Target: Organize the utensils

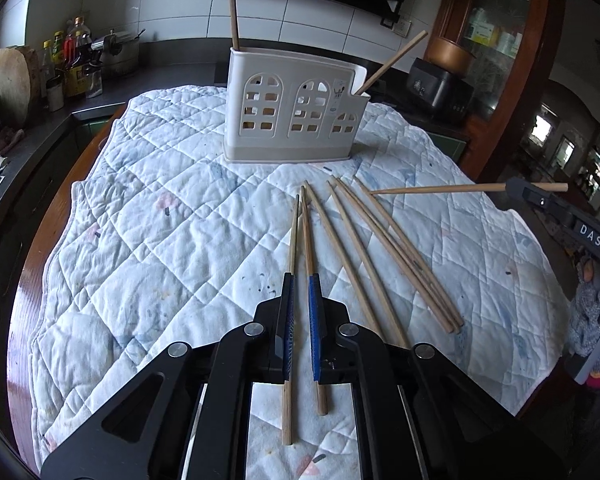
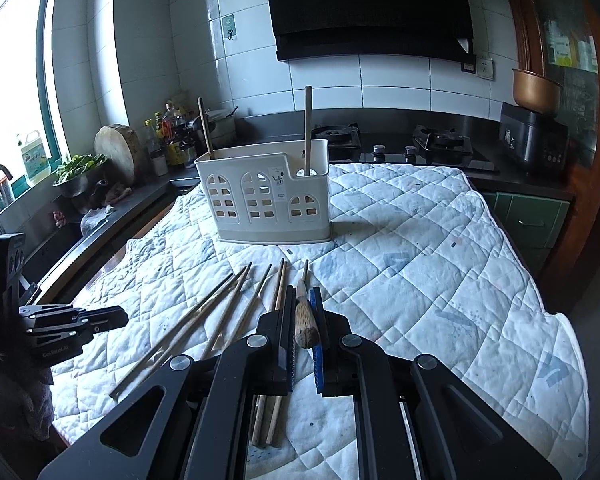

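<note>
A white quilted cloth (image 1: 172,248) covers the table (image 1: 28,292), and near its far edge stands a cream utensil holder (image 1: 296,108) with arched window cut-outs. Two chopsticks already stand in it — one upright chopstick (image 1: 233,16) at its left end, and one leaning chopstick (image 1: 392,62) in the low compartment at its right end.

The left hand-held gripper (image 1: 302,280) hovers low over the cloth with its blue-padded fingers (image 1: 315,320) a narrow gap apart. Two chopsticks (image 1: 300,240) lie on the cloth beneath them, crossing near their far tips; one runs along each pad, but whether the pads touch either stick cannot be told from this view. Just to the right, a loose bundle of chopsticks (image 1: 388,256) lies fanned out on the cloth, tips pointing toward the holder.

The right hand-held gripper (image 2: 303,292) is closed on a single held chopstick (image 2: 305,320), its thick end toward the camera and its thin tip pointing ahead toward the holder. In the left wrist view that same stick shows level above the right side of the cloth, clamped in the dark finger (image 1: 518,188) of the right hand-held gripper.

From the right wrist view the left hand-held gripper sits at the left edge of the cloth, near the bundle. Behind the table runs a dark kitchen counter (image 2: 420,120) with a gas stove (image 2: 440,142), bottles (image 2: 172,128) and a round wooden chopping block (image 2: 114,152).
</note>
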`<state>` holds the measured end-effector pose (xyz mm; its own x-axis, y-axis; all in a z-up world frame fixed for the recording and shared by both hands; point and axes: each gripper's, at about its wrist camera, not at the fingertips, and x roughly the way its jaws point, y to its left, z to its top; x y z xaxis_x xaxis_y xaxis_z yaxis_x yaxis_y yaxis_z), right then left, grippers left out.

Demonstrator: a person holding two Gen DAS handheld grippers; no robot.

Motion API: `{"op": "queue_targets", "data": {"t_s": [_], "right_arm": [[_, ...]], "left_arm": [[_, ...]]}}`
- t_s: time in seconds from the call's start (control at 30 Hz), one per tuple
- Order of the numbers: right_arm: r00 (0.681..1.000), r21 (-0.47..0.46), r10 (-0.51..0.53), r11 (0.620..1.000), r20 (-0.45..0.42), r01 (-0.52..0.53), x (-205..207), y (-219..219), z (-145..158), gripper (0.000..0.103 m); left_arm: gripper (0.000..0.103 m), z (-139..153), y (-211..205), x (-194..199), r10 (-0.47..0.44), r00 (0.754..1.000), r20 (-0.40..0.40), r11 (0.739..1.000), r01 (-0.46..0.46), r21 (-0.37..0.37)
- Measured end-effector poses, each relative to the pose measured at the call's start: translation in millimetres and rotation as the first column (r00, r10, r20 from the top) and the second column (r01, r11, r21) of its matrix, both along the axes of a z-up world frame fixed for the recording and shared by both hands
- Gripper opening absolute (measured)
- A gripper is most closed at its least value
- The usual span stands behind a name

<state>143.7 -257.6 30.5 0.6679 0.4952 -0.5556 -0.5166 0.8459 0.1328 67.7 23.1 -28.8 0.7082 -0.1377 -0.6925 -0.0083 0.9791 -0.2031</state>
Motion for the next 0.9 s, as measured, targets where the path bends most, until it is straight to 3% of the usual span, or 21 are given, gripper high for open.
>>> {"op": "queue_targets", "data": {"t_s": [0.13, 0.2, 0.23, 0.3, 0.43, 0.57, 0.73, 0.9], "right_arm": [[1.0, 0.0, 0.0, 1.0, -0.006, 0.0, -0.1, 0.1, -2.2, 0.007], [1.0, -0.001, 0.001, 1.0, -0.008, -0.001, -1.1, 0.8, -3.1, 0.007], [1.0, -0.003, 0.002, 1.0, -0.008, -0.002, -1.4, 1.0, -3.4, 0.007], [1.0, -0.004, 0.002, 1.0, -0.007, -0.002, -1.5, 1.1, -3.3, 0.007], [1.0, -0.002, 0.0, 1.0, -0.007, 0.0, -1.7, 1.5, -3.5, 0.007], [1.0, -0.003, 0.002, 1.0, -0.007, -0.002, -1.7, 1.6, -3.0, 0.007], [1.0, -0.001, 0.004, 1.0, -0.009, -0.004, -0.5, 3.1, -1.5, 0.007], [1.0, 0.003, 0.004, 1.0, -0.003, -0.004, 0.6, 3.7, 1.5, 0.007]], "left_arm": [[0.009, -22.0, -0.2, -2.4, -0.011, 0.997, -0.074, 1.0, 0.01, -0.013], [0.02, -33.2, -0.5, -3.2, -0.003, 0.994, -0.105, 1.0, 0.002, -0.016], [0.033, -37.7, -0.9, -4.2, 0.004, 0.993, -0.114, 1.0, -0.005, -0.011], [0.034, -44.3, -0.9, -5.7, 0.008, 0.992, -0.124, 1.0, -0.01, -0.013], [0.033, -50.5, -1.5, -7.4, 0.01, 0.992, -0.125, 1.0, -0.012, -0.017], [0.015, -53.8, -1.2, -6.1, 0.029, 0.99, -0.14, 1.0, -0.03, -0.003], [0.008, -52.6, -6.4, -5.6, 0.048, 0.989, -0.138, 0.998, -0.041, 0.052], [0.005, -37.0, 0.6, -6.3, 0.053, 0.994, -0.098, 0.998, -0.051, 0.021]]}}
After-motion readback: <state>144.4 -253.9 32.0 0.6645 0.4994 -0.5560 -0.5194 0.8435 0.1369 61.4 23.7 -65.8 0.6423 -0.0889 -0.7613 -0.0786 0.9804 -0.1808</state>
